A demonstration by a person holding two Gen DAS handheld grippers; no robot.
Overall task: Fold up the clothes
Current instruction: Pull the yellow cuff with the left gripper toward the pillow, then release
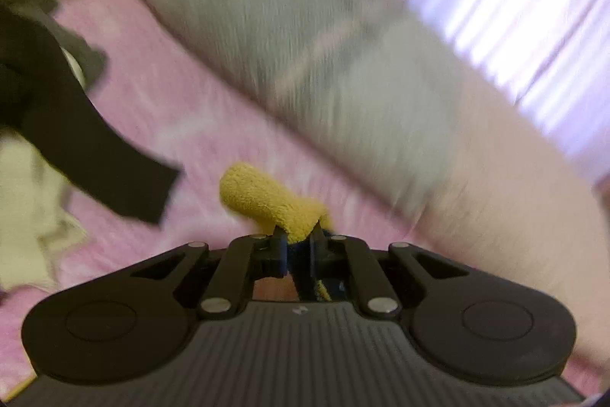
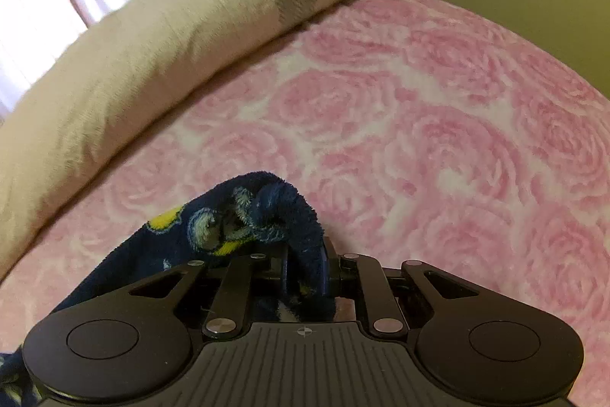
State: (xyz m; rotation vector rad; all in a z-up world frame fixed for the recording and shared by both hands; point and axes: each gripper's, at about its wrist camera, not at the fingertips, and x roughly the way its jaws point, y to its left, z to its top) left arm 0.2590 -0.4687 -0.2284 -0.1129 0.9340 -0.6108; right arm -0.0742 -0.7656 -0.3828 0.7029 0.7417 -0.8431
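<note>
My left gripper point(image 1: 299, 241) is shut on a yellow fleece fold point(image 1: 263, 201) of the garment, which sticks out past its fingertips above the pink rose-patterned bed cover point(image 1: 183, 109). The left wrist view is blurred. My right gripper point(image 2: 305, 254) is shut on the dark blue fleece garment with yellow and pale blue print point(image 2: 244, 216); the cloth bunches over the closed fingers and trails down to the lower left, above the pink bed cover point(image 2: 438, 140).
A folded grey and beige blanket point(image 2: 160, 37) lies along the far side of the bed, also in the left wrist view point(image 1: 305, 37). A black garment point(image 1: 87, 147) and a cream cloth point(image 1: 26, 208) lie at left. Bright curtains point(image 1: 514, 6) hang behind.
</note>
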